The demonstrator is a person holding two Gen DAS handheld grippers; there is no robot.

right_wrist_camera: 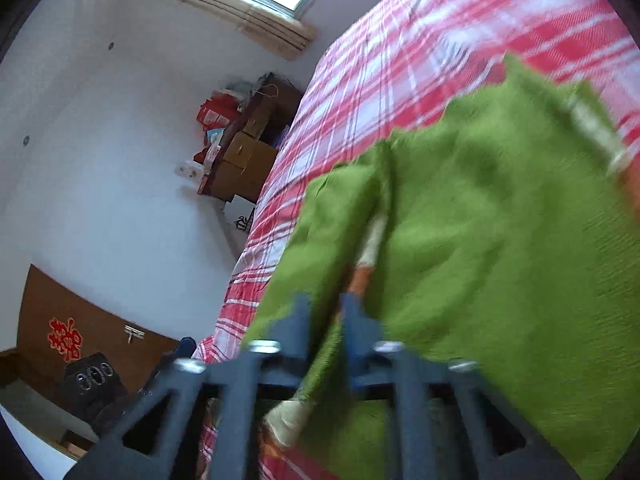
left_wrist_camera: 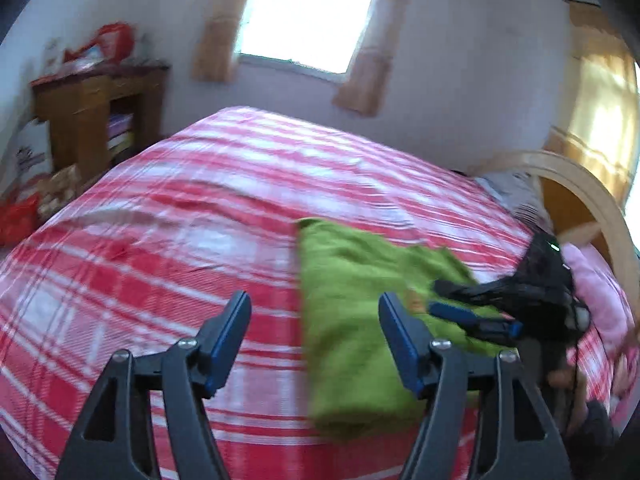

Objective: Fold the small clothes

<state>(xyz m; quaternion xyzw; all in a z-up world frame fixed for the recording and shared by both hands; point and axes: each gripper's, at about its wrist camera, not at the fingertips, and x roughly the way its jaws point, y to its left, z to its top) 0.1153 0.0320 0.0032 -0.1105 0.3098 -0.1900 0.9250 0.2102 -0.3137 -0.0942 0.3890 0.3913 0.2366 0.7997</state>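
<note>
A small green garment (left_wrist_camera: 352, 320) lies partly folded on the red-and-white plaid bed (left_wrist_camera: 180, 216). My left gripper (left_wrist_camera: 314, 320) is open and empty, above the garment's left edge. My right gripper (left_wrist_camera: 452, 300) shows in the left wrist view at the garment's right side, pinching its edge. In the right wrist view my right gripper (right_wrist_camera: 326, 312) is shut on a fold of the green garment (right_wrist_camera: 480, 220), which has a white-and-orange trim (right_wrist_camera: 370, 252) and is lifted off the bed (right_wrist_camera: 392, 60).
A wooden shelf (left_wrist_camera: 96, 120) with bags stands left of the bed. A curved wooden headboard (left_wrist_camera: 592, 196) and pink pillow (left_wrist_camera: 600, 288) are at the right. A window (left_wrist_camera: 308, 16) is behind the bed. A door and a dark speaker (right_wrist_camera: 92, 380) are in the right wrist view.
</note>
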